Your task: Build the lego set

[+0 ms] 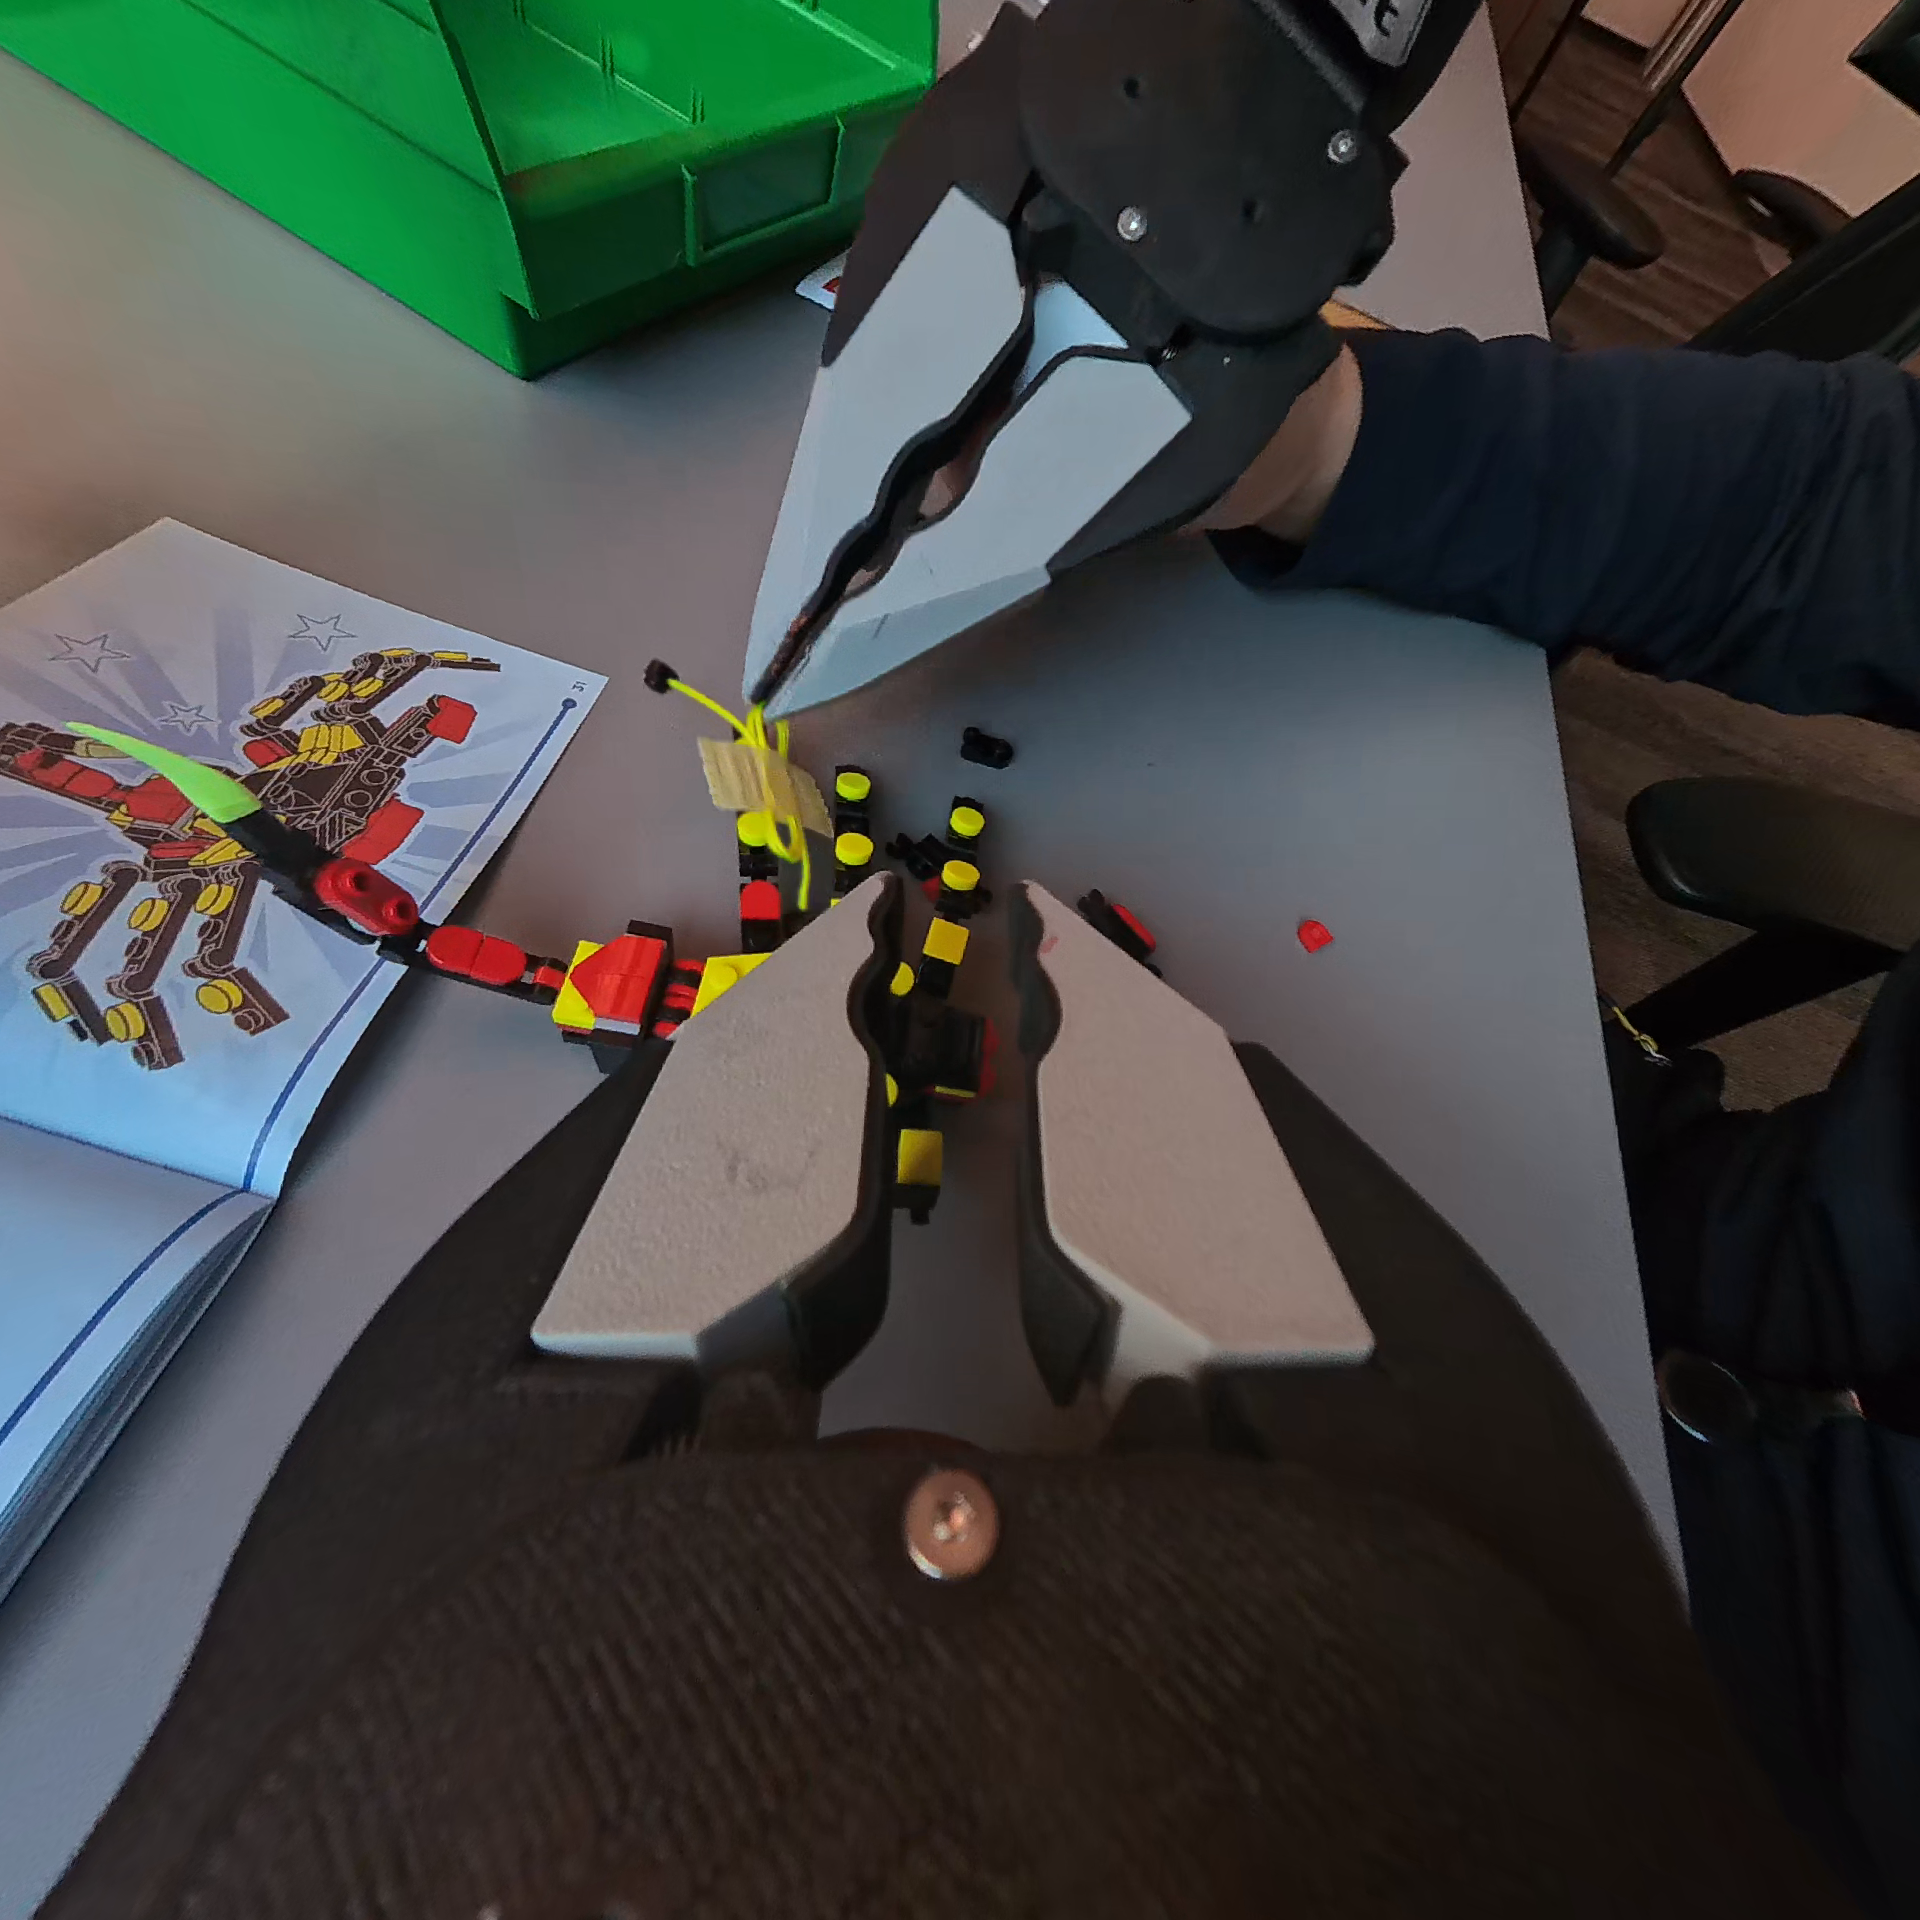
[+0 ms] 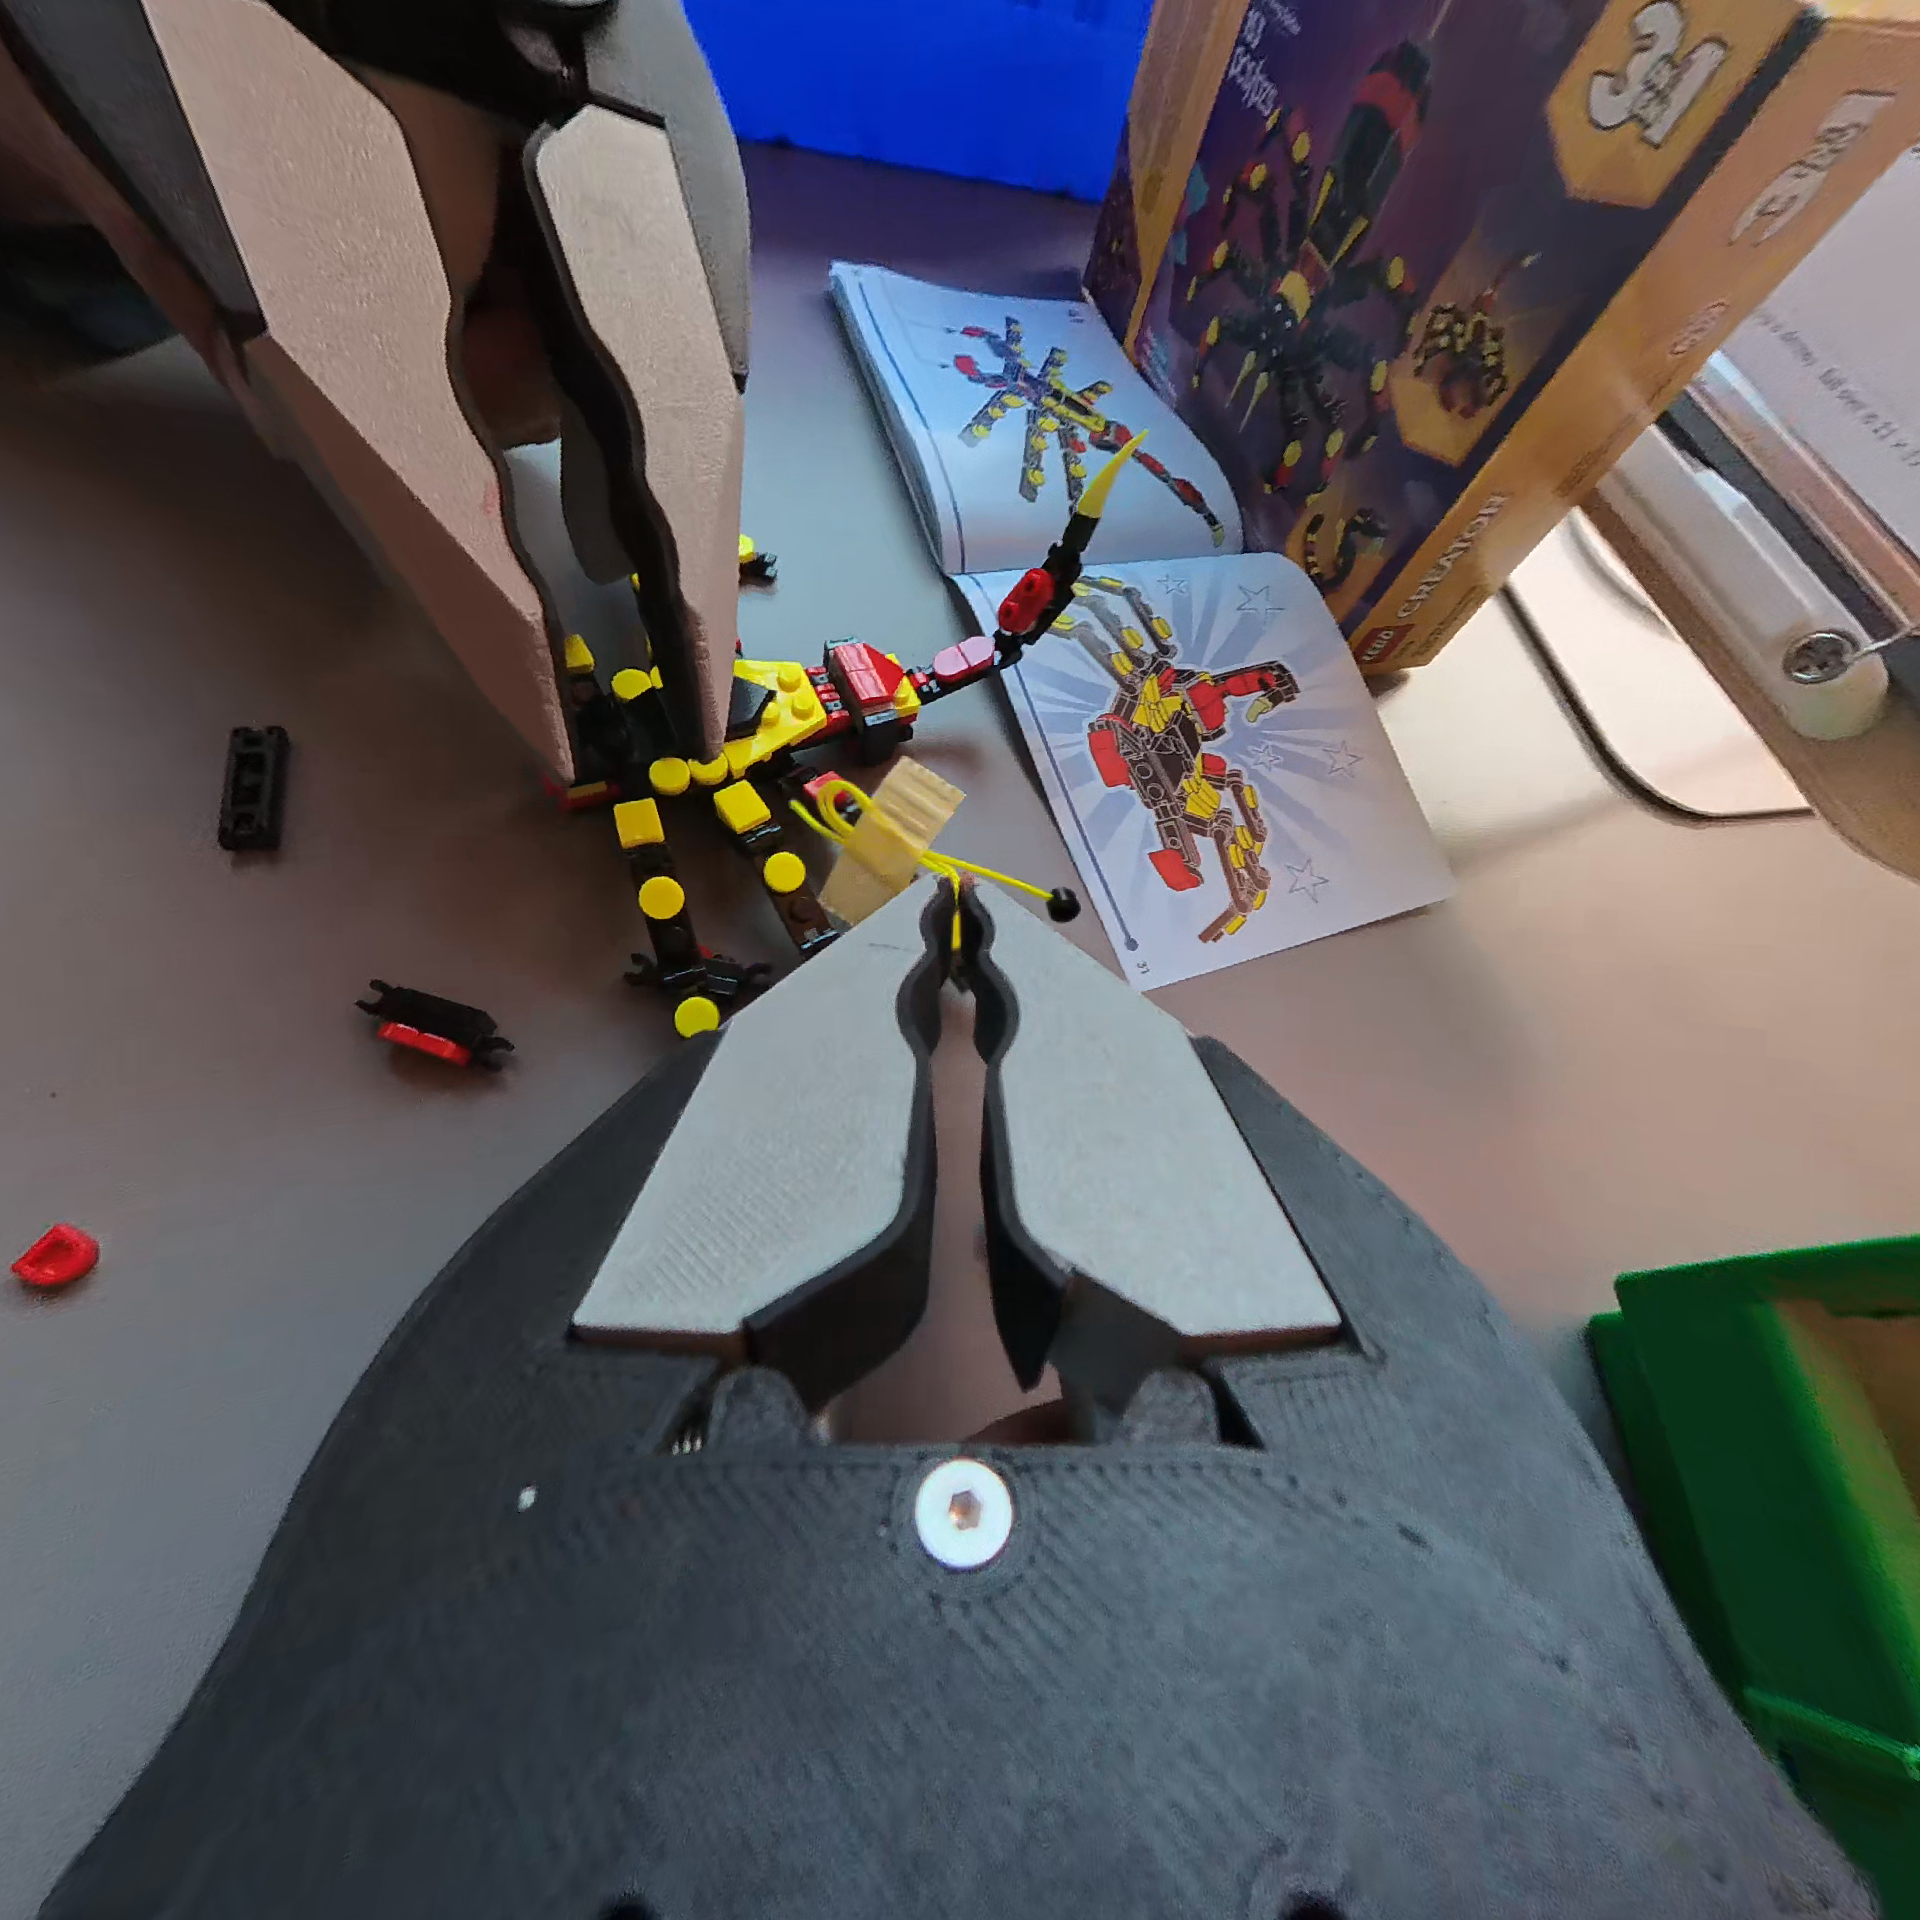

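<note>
A red, yellow and black lego scorpion model (image 1: 623, 982) lies flat on a grey desk (image 1: 312, 436), its tail reaching left onto an open instruction booklet (image 1: 156, 935), likely kept open for reference.

The left claw (image 1: 940, 914) straddles the model's body with its 2 fingers apart and not clamped; whether they touch the bricks is hard to tell. It seems placed to steady the model.

The right claw (image 2: 956, 904), at the model's far side, is closed, pinching a thin yellow-green string (image 2: 977, 873) that runs through a small tan tag (image 2: 894, 831), perhaps to pull it clear.

Loose parts lie to the right: a small red piece (image 1: 1314, 935) and a black clip (image 1: 985, 746). A green bin (image 1: 540, 156) stands at the far left.
</note>
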The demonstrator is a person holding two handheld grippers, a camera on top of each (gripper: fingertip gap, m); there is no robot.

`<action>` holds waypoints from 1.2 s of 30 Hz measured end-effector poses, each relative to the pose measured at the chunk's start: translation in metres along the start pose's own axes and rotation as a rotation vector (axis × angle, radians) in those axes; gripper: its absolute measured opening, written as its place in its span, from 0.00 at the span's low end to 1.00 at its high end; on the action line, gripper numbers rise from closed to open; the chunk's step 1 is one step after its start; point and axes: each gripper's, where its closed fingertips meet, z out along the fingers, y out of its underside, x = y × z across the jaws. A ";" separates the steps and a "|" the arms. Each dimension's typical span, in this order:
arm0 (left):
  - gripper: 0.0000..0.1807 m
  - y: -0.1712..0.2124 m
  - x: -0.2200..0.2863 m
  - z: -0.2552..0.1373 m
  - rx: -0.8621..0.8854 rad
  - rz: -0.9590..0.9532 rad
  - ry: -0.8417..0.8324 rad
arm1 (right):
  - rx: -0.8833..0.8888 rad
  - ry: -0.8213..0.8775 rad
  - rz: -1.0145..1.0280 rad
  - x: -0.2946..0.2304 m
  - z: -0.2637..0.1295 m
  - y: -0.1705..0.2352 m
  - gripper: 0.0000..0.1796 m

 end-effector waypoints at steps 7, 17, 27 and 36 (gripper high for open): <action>0.08 -0.004 -0.009 -0.004 0.031 -0.002 -0.051 | 0.105 0.080 -0.003 0.010 -0.017 -0.017 0.00; 0.11 -0.018 -0.010 -0.013 0.131 -0.078 -0.004 | 0.154 0.043 -0.001 -0.009 -0.019 -0.031 0.00; 0.02 -0.010 -0.011 -0.010 0.080 0.003 -0.045 | 0.199 -0.074 -0.001 -0.028 -0.026 -0.038 0.00; 0.01 0.001 0.010 -0.007 0.008 0.714 -0.180 | 0.317 -0.372 -0.135 -0.071 -0.060 -0.051 0.00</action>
